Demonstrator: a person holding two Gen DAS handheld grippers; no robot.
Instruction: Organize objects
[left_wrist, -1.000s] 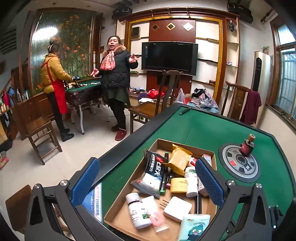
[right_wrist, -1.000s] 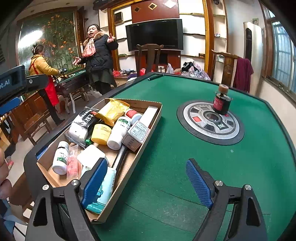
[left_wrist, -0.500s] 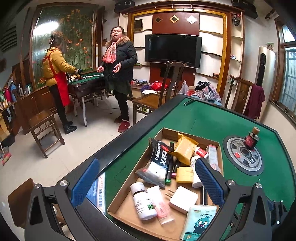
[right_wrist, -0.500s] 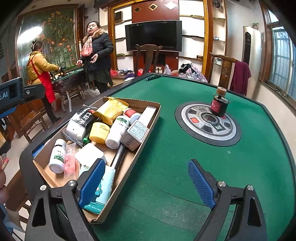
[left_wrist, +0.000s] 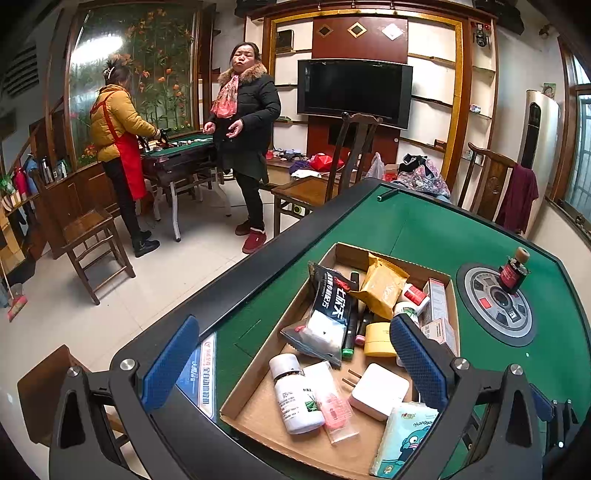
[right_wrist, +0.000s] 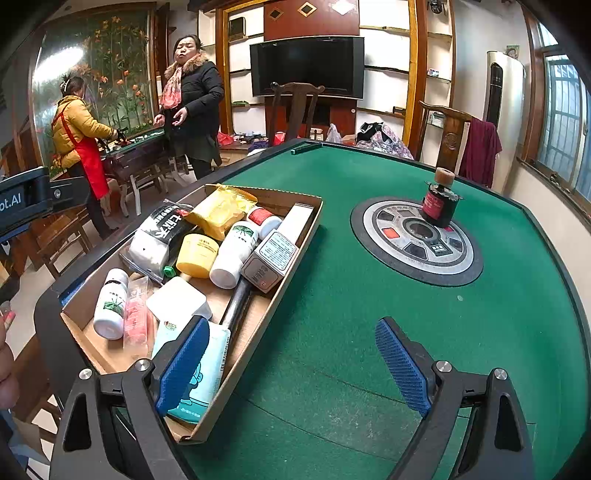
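Note:
A shallow cardboard tray (left_wrist: 255, 400) (right_wrist: 295, 254) lies on the green table. It holds white bottles (left_wrist: 295, 395) (right_wrist: 234, 247), a black pouch (left_wrist: 330, 306), a yellow packet (right_wrist: 221, 210), a yellow jar (right_wrist: 197, 254), a white box (left_wrist: 380, 391), a tissue pack (right_wrist: 199, 373) and more. A dark bottle with a cork (right_wrist: 439, 201) (left_wrist: 513, 271) stands on the round centre panel. My left gripper (left_wrist: 291, 365) is open above the tray's near end. My right gripper (right_wrist: 291, 369) is open over the tray's right edge and the felt.
The green felt table (right_wrist: 369, 317) has a black raised rim (left_wrist: 258, 291). A round control panel (right_wrist: 417, 240) sits mid-table. Two people (left_wrist: 243, 147) stand by another table on the left. Wooden chairs (left_wrist: 347, 166) stand around.
The left gripper has risen and pulled back a little, so the tray sits further in. The right view barely shifts. The woman in black has lowered her arms.

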